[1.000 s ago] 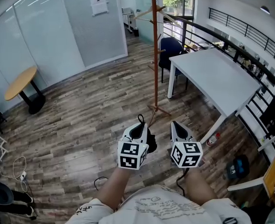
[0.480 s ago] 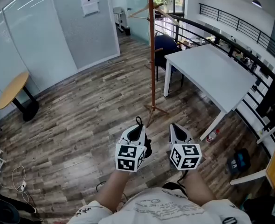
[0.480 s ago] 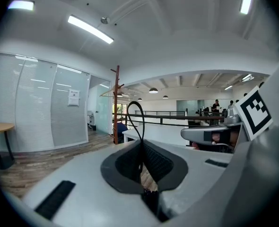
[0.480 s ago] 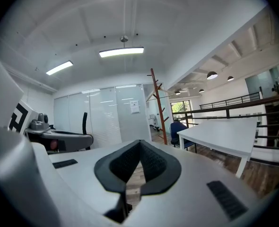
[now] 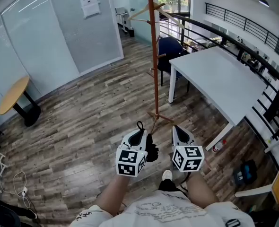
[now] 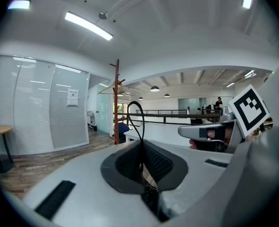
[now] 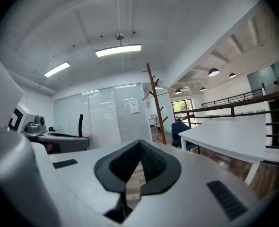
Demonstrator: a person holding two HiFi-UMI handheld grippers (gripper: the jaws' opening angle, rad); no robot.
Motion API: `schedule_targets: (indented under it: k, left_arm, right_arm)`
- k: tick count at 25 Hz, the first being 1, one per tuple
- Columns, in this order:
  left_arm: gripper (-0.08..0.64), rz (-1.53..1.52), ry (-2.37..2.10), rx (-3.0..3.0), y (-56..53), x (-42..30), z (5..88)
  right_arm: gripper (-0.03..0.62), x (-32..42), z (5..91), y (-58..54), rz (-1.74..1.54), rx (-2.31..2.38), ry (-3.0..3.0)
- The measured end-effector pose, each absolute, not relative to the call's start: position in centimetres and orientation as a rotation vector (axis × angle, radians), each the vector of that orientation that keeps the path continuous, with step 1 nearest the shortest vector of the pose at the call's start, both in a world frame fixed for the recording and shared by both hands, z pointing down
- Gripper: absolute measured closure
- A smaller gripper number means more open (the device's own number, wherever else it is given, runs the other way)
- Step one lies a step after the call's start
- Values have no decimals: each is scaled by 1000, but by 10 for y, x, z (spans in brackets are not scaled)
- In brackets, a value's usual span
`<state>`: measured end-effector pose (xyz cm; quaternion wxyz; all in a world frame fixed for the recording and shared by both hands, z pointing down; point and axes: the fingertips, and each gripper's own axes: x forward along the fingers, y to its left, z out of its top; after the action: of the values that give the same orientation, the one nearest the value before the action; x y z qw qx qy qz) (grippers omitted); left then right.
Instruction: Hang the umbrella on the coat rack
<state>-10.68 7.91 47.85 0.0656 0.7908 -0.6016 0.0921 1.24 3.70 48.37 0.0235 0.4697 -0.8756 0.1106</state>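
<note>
Nearest to me, the left gripper [image 5: 140, 137] had its jaws pressed together on the umbrella [image 5: 152, 153], a folded black bundle hanging against the gripper's inner side, low and just in front of the person's body. In the left gripper view, the umbrella's thin black loop [image 6: 135, 112] rose straight out from between the pads [image 6: 158, 162], so the grip sat at the strap end and the loop stood free above the tips. Just beside it, the right gripper [image 5: 179, 135] carried nothing. Its own view showed the jaws drawn in to a narrow slit, with only wooden floor [image 7: 132, 183] visible through it. I judged the step in hand to be the carry toward the hanging point, with the hanging itself not yet begun. The coat rack [image 5: 154, 56] stood well apart from both grippers, beyond a stretch of open floor, its feet near the corner of the white table [image 5: 224, 79]. The next move, as I read it, called for getting close to the pole, lifting the left gripper high and turning it so the loop faced 1 of the upper pegs [image 5: 143, 12]. The loop could then be slipped over that peg before the jaws let go. The loop looked slack and narrow, so I expected that threading to need care.
</note>
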Motion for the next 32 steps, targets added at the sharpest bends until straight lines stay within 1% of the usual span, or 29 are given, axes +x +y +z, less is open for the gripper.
schedule_targets:
  k: [9, 15, 27, 32]
  left_arm:
    - [554, 286, -1888, 2325, -30, -94, 469]
    - [554, 296, -1920, 2276, -90, -83, 467]
    - [554, 354, -1938, 2249, -153, -58, 474]
    - [554, 356, -1921, 2253, -174, -56, 473]
  right_arm:
    - [592, 31, 480, -81, 371, 1387, -2741]
    - [592, 45, 474, -139, 364, 1337, -2770]
    - [592, 68, 498, -192, 415, 1257, -2757]
    - [592, 70, 494, -212, 404, 1263, -2749]
